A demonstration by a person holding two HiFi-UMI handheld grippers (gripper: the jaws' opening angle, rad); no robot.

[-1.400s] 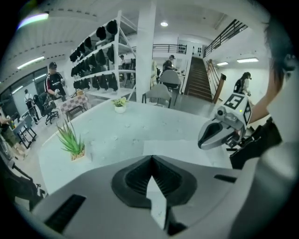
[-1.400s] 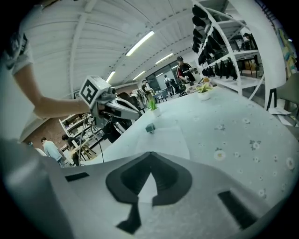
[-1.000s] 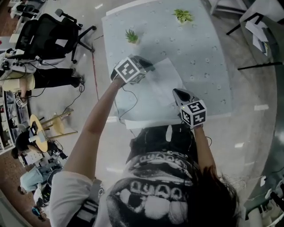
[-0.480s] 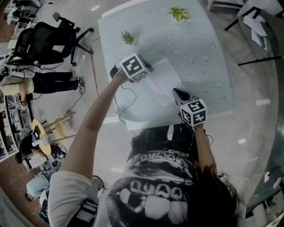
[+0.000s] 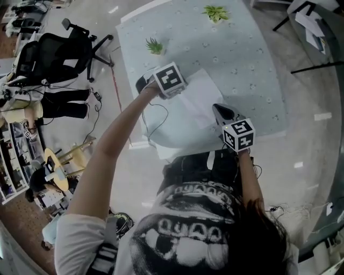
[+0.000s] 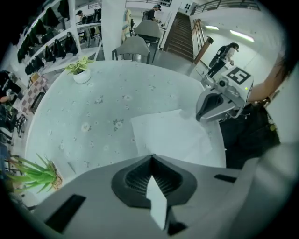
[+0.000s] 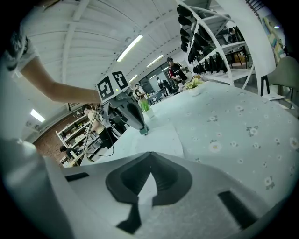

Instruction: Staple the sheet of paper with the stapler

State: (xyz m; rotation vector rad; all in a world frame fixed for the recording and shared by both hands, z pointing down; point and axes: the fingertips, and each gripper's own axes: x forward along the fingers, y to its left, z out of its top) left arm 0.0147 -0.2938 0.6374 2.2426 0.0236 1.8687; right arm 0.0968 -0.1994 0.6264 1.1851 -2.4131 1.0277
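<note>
At the near edge of the table (image 5: 244, 59) we found the right gripper (image 7: 150, 155), jaws pressed together, its tip at the near right side of the sheet of paper (image 5: 198, 98), which lay flat. At the sheet's far left corner the left gripper (image 6: 150, 158) pointed steeply down, jaws likewise closed. A small greenish piece (image 7: 144, 130) sat at its tip; we could not identify it.

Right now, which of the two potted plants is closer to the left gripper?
The potted plant by the left edge of the table, just beyond the left gripper; the other plant stands at the far end.
</note>
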